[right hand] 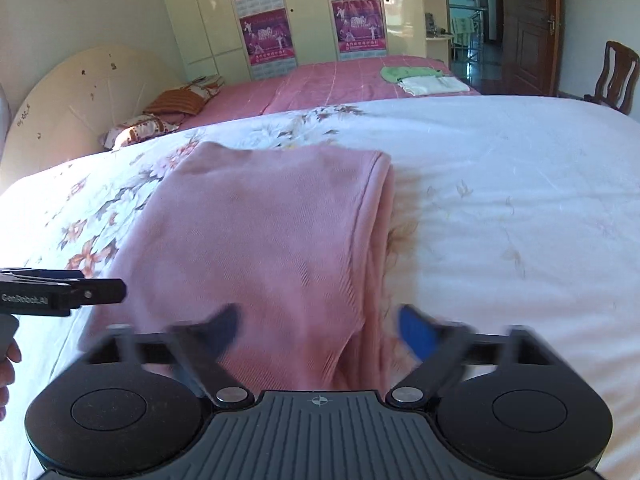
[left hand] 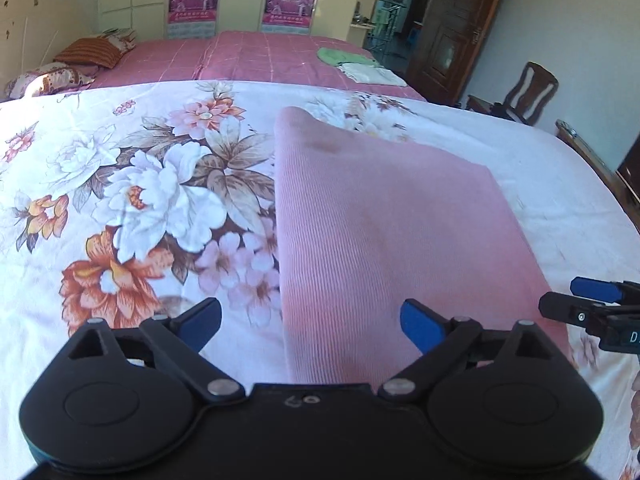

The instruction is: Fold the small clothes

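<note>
Garment: pink ribbed cloth (right hand: 256,240) lies on the floral bed sheet (left hand: 120,184), already folded lengthwise.
Left tool (left hand: 312,326): jaws wide apart, empty, at near edge.
Right tool (right hand: 320,330): spread, empty.
Left to do: likely a crosswise fold.

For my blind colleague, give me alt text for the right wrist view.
A folded pink garment lies on a floral bedsheet, with the open right claw straddling its near edge. The left claw pokes in from the left.
</note>
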Motion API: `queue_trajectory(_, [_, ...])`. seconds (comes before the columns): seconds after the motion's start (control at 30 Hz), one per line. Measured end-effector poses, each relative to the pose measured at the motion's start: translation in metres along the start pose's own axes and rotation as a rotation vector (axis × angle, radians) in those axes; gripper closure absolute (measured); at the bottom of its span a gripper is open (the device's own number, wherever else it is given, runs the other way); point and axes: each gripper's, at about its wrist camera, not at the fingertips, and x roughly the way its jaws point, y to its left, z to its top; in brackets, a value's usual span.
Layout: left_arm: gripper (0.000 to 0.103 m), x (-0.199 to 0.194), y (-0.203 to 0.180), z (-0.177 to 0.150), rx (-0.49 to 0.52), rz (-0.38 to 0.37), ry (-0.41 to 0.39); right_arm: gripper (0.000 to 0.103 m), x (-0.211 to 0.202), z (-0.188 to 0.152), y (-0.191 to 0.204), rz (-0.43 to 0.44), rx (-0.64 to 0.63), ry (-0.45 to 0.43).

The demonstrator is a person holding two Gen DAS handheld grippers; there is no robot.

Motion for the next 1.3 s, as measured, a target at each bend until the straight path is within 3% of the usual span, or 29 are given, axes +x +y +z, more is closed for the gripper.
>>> queue_trajectory(0.3, [0.007,0.041,0.003,0.020,-0.017,-0.049,0.018,0.013,0.053,0.020,-0.038,0.066,0.123,0.066])
queue_trajectory(0.57, [0.025,0.059,0.000,0.022,-0.055,-0.131,0.048,0.013,0.067,0.024,-0.036,0.118,0.116,0.059])
queue_trajectory(0.63, [0.033,0.057,-0.001,0.022,-0.059,-0.137,0.047,0.041,0.068,0.023,-0.032,0.115,0.107,0.051])
queue_trajectory(0.7, [0.041,0.053,-0.004,0.023,-0.039,-0.139,0.041,0.056,0.068,0.023,-0.033,0.137,0.121,0.049])
queue_trajectory(0.8, [0.042,0.053,-0.006,0.024,-0.014,-0.139,0.035,0.057,0.070,0.023,-0.042,0.149,0.153,0.038])
queue_trajectory(0.9, [0.030,0.062,0.000,0.022,-0.056,-0.144,0.047,0.057,0.073,0.025,-0.043,0.153,0.178,0.030])
queue_trajectory(0.93, [0.030,0.061,0.002,0.022,-0.074,-0.151,0.048,0.057,0.071,0.025,-0.042,0.150,0.171,0.035])
queue_trajectory(1.03, [0.036,0.057,0.002,0.020,-0.046,-0.169,0.042,0.057,0.065,0.024,-0.045,0.162,0.151,0.056])
queue_trajectory(1.23, [0.045,0.059,0.002,0.021,-0.063,-0.183,0.035,0.053,0.074,0.030,-0.055,0.224,0.247,0.060])
queue_trajectory(1.27, [0.047,0.057,-0.001,0.020,-0.054,-0.176,0.026,0.054,0.074,0.030,-0.052,0.217,0.238,0.061])
queue_trajectory(1.3, [0.052,0.054,-0.004,0.019,-0.042,-0.169,0.016,0.070,0.073,0.030,-0.048,0.217,0.226,0.067])
